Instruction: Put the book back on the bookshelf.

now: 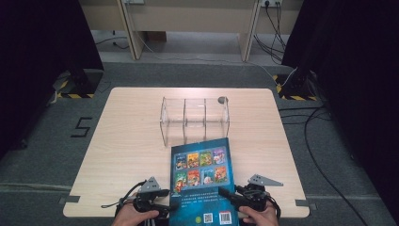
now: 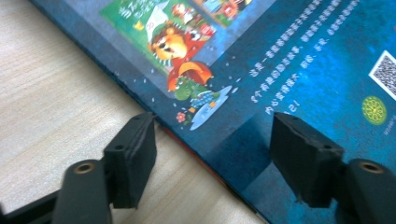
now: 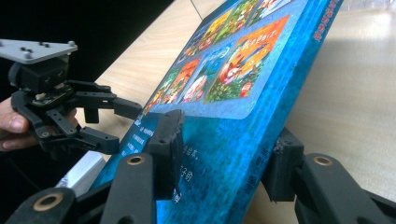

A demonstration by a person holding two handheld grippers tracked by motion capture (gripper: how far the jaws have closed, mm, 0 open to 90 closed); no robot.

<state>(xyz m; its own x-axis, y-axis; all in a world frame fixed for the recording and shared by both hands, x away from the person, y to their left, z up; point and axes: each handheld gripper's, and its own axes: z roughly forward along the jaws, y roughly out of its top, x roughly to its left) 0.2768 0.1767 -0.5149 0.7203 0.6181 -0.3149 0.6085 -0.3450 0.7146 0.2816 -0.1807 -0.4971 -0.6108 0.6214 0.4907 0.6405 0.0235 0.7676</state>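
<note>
Grip matters most here: with the right hand-held gripper [image 3: 224, 156] clamped across the blue picture book's [image 1: 202, 181] near edge, lifting it off the tabletop [image 1: 127, 141], the left hand-held gripper [image 2: 212, 156], jaws apart astride the spine edge, should close squarely before carrying toward the clear acrylic rack [image 1: 195, 117].

We lose the book's [image 1: 203, 181] near end past the high view's bottom edge at the bench's [image 1: 122, 155] near edge, both wrists too. Its cover print is too small to read. The book hides the right claw's [image 3: 224, 161] far pad contact.
</note>
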